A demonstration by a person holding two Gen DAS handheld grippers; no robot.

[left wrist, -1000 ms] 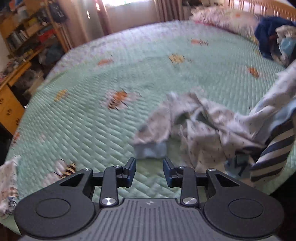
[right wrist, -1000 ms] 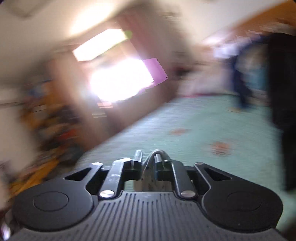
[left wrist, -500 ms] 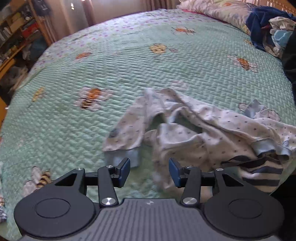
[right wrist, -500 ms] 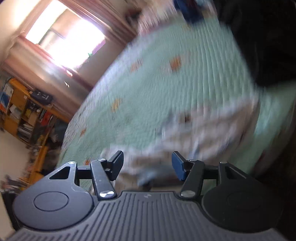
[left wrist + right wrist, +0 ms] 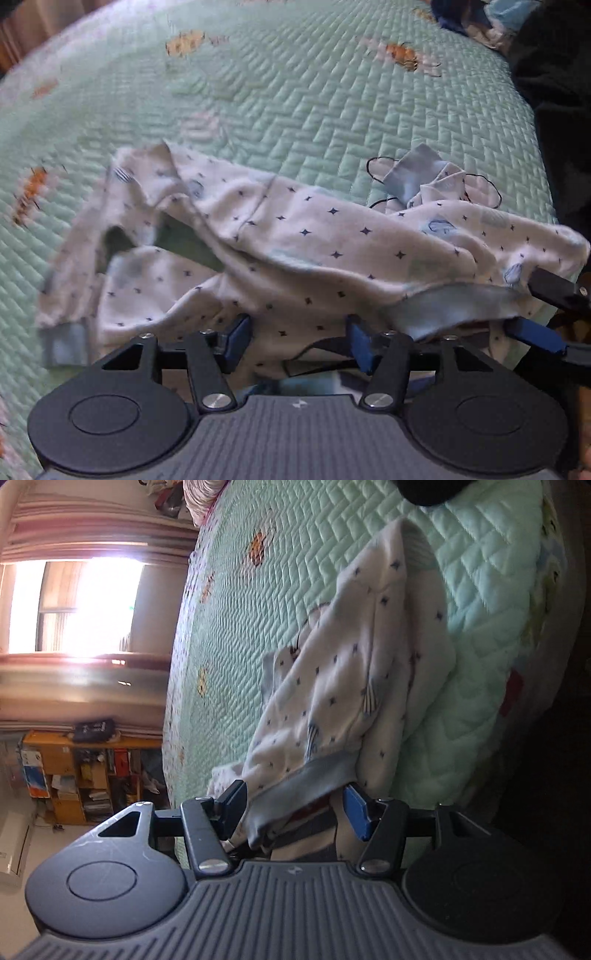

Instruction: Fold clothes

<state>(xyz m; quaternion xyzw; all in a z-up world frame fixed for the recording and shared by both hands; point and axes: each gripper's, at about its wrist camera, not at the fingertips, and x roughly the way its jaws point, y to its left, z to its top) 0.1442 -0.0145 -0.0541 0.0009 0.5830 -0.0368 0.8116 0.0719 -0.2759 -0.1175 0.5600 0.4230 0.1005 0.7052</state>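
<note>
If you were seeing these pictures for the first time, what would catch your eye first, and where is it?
A crumpled white garment with small dark stars sprawls across the near edge of a mint-green quilted bedspread with orange bees. The left hand-held gripper hangs over its hem, jaws opening with cloth between them. In the right wrist view, the right hand-held gripper straddles the grey-blue waistband, and a bright window glares at left.

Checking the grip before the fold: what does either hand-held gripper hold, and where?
Nothing is held. The star-print garment lies between both open hand-held grippers, the left opening, the right around its blue waistband.
</note>
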